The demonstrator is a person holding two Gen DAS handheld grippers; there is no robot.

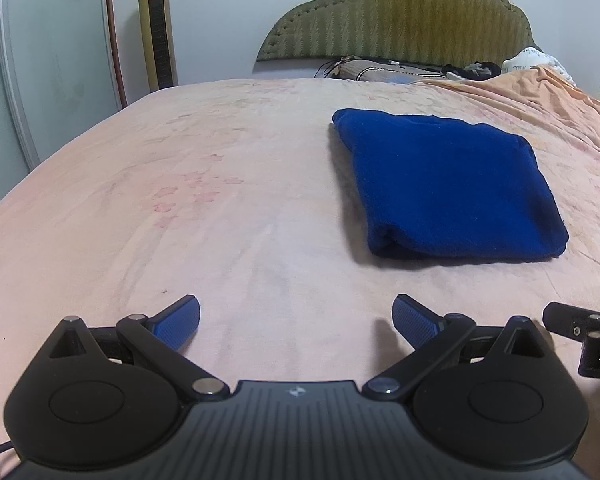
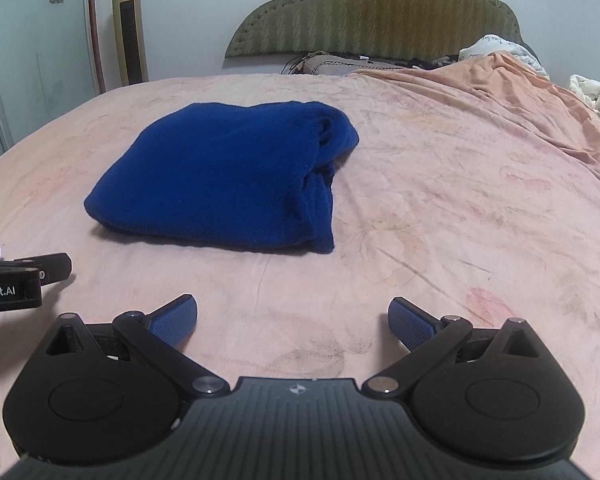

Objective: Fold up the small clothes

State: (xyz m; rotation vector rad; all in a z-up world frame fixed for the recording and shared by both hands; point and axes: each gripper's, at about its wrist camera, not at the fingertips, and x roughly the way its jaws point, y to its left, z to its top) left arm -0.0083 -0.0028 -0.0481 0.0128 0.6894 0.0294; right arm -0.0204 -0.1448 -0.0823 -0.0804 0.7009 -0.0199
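Pink bedsheet [image 1: 180,200], soft and faintly printed with faded flowers, covers the whole bed and serves as the work surface — broad, flat and slightly creased, so a garment can be spread and pressed on it. Behind it stands a padded olive headboard [image 1: 400,16] with a scalloped, stitched edge, and a tall gold tower fan [image 1: 156,28] is by the wall on the far left.

On the sheet lies the blue fleece garment [image 1: 448,188], a thick, fuzzy piece already doubled into a rough rectangle. From the right wrist view the same blue fleece garment [image 2: 220,176] shows its bunched, layered edges along its right side, where the folds stack and bulge rather than lie crisp; the fabric looks plush and springy, so it would probably tend to puff back up. It sits ahead of both tools, between their lines of sight, well clear of either.

Both tools are drawn back low over the sheet near the bed's front edge, apparently because the fold is finished or nearly so. The left gripper [image 1: 296,318] has its jaws spread wide and holds nothing; its ribbed blue pads [image 1: 178,318] are bare. The right gripper [image 2: 292,318] is likewise spread apart and empty — its black linkage arms splayed outward.
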